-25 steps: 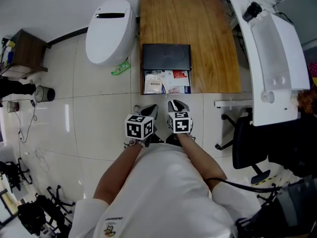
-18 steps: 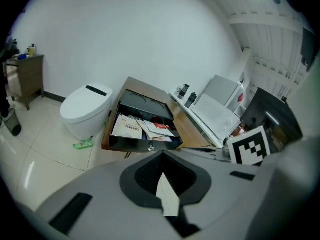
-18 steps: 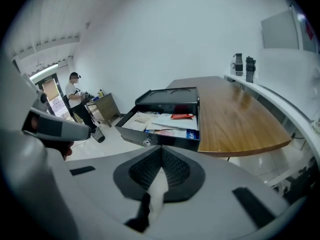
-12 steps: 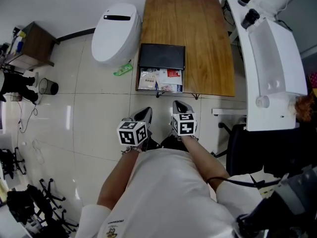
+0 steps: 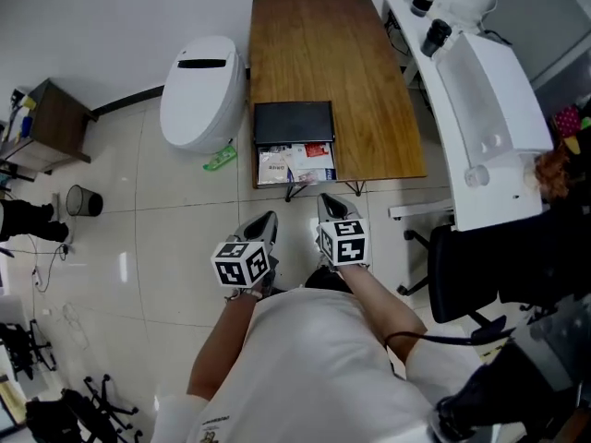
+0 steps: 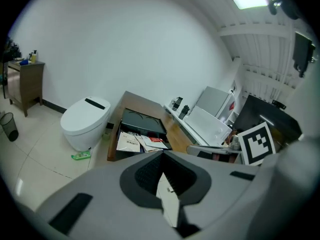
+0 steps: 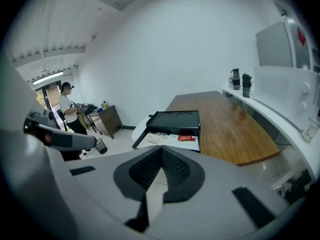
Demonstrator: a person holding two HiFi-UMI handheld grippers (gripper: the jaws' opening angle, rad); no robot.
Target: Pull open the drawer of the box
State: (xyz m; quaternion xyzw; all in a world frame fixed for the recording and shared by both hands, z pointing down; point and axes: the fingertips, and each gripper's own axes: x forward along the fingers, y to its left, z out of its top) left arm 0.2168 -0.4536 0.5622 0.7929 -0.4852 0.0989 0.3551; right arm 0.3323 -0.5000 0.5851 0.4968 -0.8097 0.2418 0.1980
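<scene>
box [image 5: 293,123]: flat, black, rectangular; at near edge of glossy wooden table [image 5: 369,81]
drawer [image 5: 295,165]: pulled out, papers inside
left gripper [image 5: 263,221]: grey, ribbed pads together, empty, angled downward
right gripper [image 5: 330,206]: likewise closed, empty, apart from drawer

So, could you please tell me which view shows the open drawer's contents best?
The head view: it looks straight down into the drawer, so the papers lie plainly spread. Both gripper views see them slantwise, foreshortened.
</scene>
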